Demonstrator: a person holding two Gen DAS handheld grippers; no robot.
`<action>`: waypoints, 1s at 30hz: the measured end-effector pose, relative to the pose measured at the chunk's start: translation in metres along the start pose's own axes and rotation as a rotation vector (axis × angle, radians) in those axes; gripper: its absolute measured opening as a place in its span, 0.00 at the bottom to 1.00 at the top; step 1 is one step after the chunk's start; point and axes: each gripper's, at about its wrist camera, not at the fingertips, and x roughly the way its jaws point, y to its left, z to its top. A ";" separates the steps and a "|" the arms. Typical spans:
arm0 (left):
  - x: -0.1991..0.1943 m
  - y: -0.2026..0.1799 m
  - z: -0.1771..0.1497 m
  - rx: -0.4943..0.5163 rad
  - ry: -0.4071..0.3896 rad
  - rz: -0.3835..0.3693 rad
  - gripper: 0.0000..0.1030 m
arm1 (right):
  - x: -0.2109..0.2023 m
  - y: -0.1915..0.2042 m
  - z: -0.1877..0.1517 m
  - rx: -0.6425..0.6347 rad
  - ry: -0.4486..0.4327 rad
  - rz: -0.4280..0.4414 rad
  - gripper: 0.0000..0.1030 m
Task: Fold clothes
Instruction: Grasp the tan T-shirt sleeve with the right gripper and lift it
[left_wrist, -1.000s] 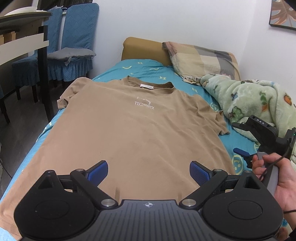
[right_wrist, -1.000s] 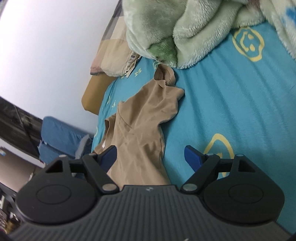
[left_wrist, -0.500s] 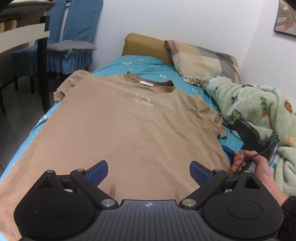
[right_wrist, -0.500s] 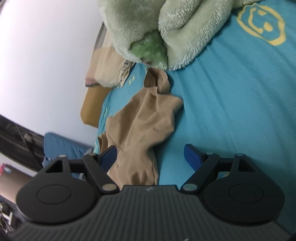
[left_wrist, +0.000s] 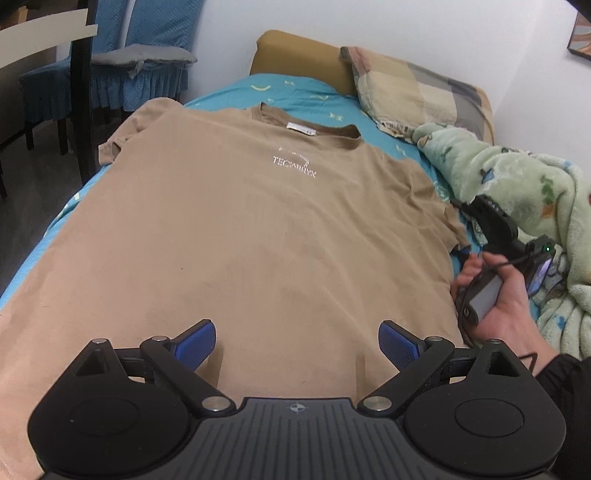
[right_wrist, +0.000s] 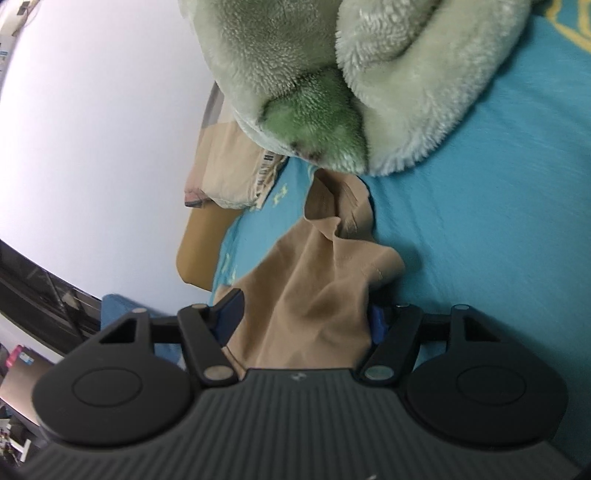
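Right gripper (right_wrist: 303, 317) now closing around t-shirt (left_wrist: 236, 229) sleeve edge.

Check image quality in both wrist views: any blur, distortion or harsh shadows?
Left wrist view: sharp, evenly lit, fisheye bending the bed edges; soft shadows on the T-shirt under the hand-held gripper. Right wrist view: steeply rolled, blanket slightly soft up close, wall washed out.

Left wrist view: sits low over the hem of the tan T-shirt (left_wrist: 258, 229), faces along the bed (left_wrist: 295, 90) to the pillow (left_wrist: 413, 92) and wall.
Right wrist view: rolled sideways, very near the shirt's sleeve (right_wrist: 325, 280) and the green blanket (right_wrist: 369, 74).
Shared part: sleeve, blanket, pillow, blue sheet.
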 end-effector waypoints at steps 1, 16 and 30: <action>0.002 0.000 0.000 0.002 0.003 -0.001 0.94 | 0.003 0.001 0.001 -0.005 -0.003 0.003 0.66; 0.027 0.007 0.000 -0.010 0.059 -0.001 0.94 | 0.048 0.015 0.010 -0.082 -0.019 -0.018 0.60; 0.004 0.004 0.018 0.016 -0.089 -0.006 0.94 | 0.012 0.057 0.034 -0.246 -0.166 -0.069 0.07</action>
